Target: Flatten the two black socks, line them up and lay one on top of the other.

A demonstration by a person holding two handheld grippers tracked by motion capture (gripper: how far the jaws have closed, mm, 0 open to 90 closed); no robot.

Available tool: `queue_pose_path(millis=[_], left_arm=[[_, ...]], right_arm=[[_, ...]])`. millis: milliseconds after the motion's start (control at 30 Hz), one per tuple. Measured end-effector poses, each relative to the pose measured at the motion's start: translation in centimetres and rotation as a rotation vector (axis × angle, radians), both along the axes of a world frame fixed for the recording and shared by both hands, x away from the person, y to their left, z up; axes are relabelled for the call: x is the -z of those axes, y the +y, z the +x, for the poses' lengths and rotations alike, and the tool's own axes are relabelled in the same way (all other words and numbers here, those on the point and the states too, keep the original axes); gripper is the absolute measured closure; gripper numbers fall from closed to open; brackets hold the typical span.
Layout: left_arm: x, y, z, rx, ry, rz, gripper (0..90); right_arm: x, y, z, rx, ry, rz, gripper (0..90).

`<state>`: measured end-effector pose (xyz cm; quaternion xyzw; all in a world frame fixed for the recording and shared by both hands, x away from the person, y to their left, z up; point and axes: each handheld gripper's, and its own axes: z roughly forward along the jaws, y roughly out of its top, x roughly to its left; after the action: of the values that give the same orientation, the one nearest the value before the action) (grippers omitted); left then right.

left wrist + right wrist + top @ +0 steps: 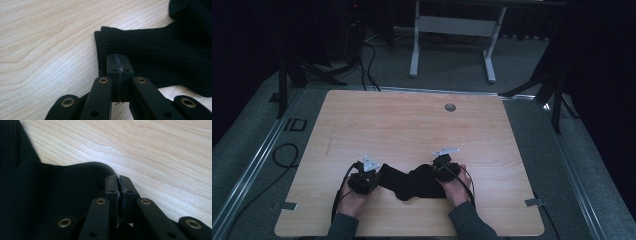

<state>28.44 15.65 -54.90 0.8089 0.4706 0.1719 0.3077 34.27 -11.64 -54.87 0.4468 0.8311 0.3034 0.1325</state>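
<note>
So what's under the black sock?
Under the black sock you can see the wooden table. The left gripper and right gripper pinch its two ends. Anything lying beneath the cloth itself is covered, so I cannot tell.

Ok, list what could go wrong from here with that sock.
1. The left gripper pinches just the rim of the sock at its ribbed cuff; a pull could slip it free.
2. The right gripper also bites only a thin edge of cloth, so a lift may drop that end.
3. The sock lies bunched in the middle; spreading both hands might stretch it rather than flatten it on the table.
</note>
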Motion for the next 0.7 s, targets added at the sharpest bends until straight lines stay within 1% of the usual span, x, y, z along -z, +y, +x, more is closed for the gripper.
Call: queue_pose_path(millis=[200,233,300,333,400,433,533,567,600,633,667,700], left_arm=[[0.0,0.0,0.0,0.0,0.0,0.0,90.0],[0.0,0.0,0.0,0.0,0.0,0.0,90.0],[0.0,0.0,0.0,0.0,0.0,-0.001,90.0],[0.0,0.0,0.0,-0.001,-0.001,-0.001,90.0],[0.0,0.0,0.0,-0.002,-0.002,-0.003,90.0],[0.0,0.0,0.0,-0.002,-0.002,-0.003,90.0],[0.0,0.0,0.0,-0.001,0.0,-0.004,90.0],[0.0,0.0,0.0,0.0,0.001,-0.004,90.0],[0.0,0.0,0.0,0.0,0.002,-0.004,90.0],[0.0,0.0,0.0,0.0,0.002,-0.004,90.0],[0.0,0.0,0.0,-0.001,0.001,-0.006,90.0],[0.0,0.0,0.0,-0.001,0.001,-0.006,90.0]], right_arm=[[-0.3,0.0,-0.1,-0.003,-0.005,0.01,86.3],[-0.8,-0.2,-0.4,-0.008,-0.017,0.025,86.3],[-1.1,-0.2,-0.6,-0.009,-0.021,0.028,86.3],[-1.9,-0.3,-1.0,-0.018,-0.04,0.037,86.3],[-2.7,-0.5,-1.4,-0.021,-0.055,0.044,86.4],[-2.7,-0.5,-1.4,-0.021,-0.055,0.044,86.4],[-3.9,-0.9,-2.3,-0.03,-0.082,0.057,86.3],[-4.7,-1.4,-3.0,-0.03,-0.098,0.062,86.3],[-5.0,-1.7,-3.3,-0.028,-0.104,0.064,86.3],[-5.0,-1.7,-3.3,-0.028,-0.104,0.064,86.3],[-5.6,-2.4,-4.0,-0.023,-0.122,0.064,86.3],[-5.8,-2.7,-4.3,-0.018,-0.126,0.063,86.3]])
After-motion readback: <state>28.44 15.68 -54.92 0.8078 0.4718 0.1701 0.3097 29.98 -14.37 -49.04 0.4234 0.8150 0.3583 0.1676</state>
